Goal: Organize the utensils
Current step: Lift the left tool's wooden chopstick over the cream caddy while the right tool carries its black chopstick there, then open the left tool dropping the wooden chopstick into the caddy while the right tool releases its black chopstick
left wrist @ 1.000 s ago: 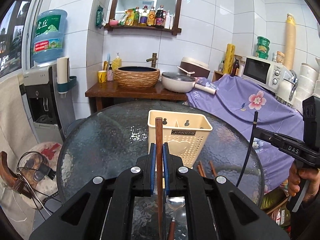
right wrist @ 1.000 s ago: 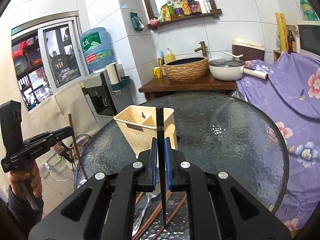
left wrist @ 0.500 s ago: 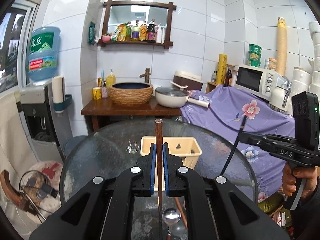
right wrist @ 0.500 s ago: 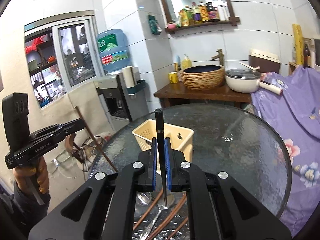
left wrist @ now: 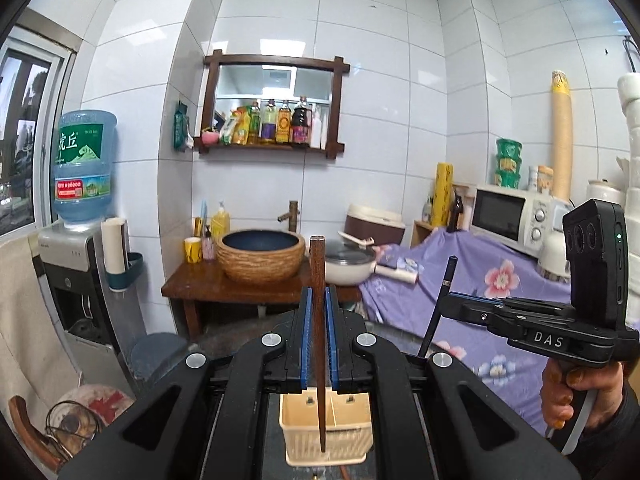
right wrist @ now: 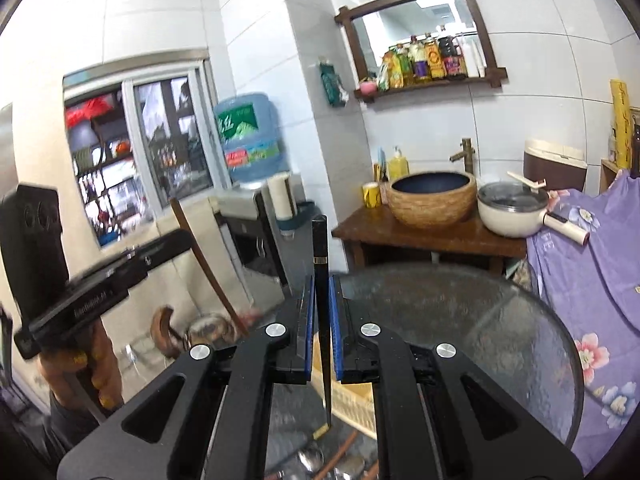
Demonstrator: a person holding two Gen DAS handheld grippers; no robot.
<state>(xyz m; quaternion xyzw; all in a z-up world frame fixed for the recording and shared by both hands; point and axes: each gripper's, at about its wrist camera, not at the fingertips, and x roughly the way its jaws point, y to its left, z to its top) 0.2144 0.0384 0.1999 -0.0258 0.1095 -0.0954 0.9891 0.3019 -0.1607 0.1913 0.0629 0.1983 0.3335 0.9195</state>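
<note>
My left gripper [left wrist: 318,294] is shut on a brown wooden chopstick [left wrist: 319,264] that stands upright, its tip hanging over the cream slotted utensil basket [left wrist: 326,436] below. My right gripper [right wrist: 321,285] is shut on a black chopstick [right wrist: 320,248], also upright, its tip above the glass table [right wrist: 460,312] beside the basket [right wrist: 354,404]. Each gripper shows in the other's view: the right gripper [left wrist: 450,306] with its black chopstick [left wrist: 444,288], the left gripper [right wrist: 180,236] with its brown chopstick [right wrist: 208,272]. Loose spoons and chopsticks [right wrist: 316,460] lie on the table.
Behind the round table stands a wooden stand [left wrist: 240,286] with a basin sink [left wrist: 262,254] and a white pot [left wrist: 350,266]. A purple floral cloth [left wrist: 480,280] and a microwave [left wrist: 512,218] are to the right. A water dispenser [left wrist: 76,248] is to the left.
Both grippers have risen with their chopsticks still gripped. The basket and table have dropped low in both views, and the chopstick tips now hang above the basket's level.
</note>
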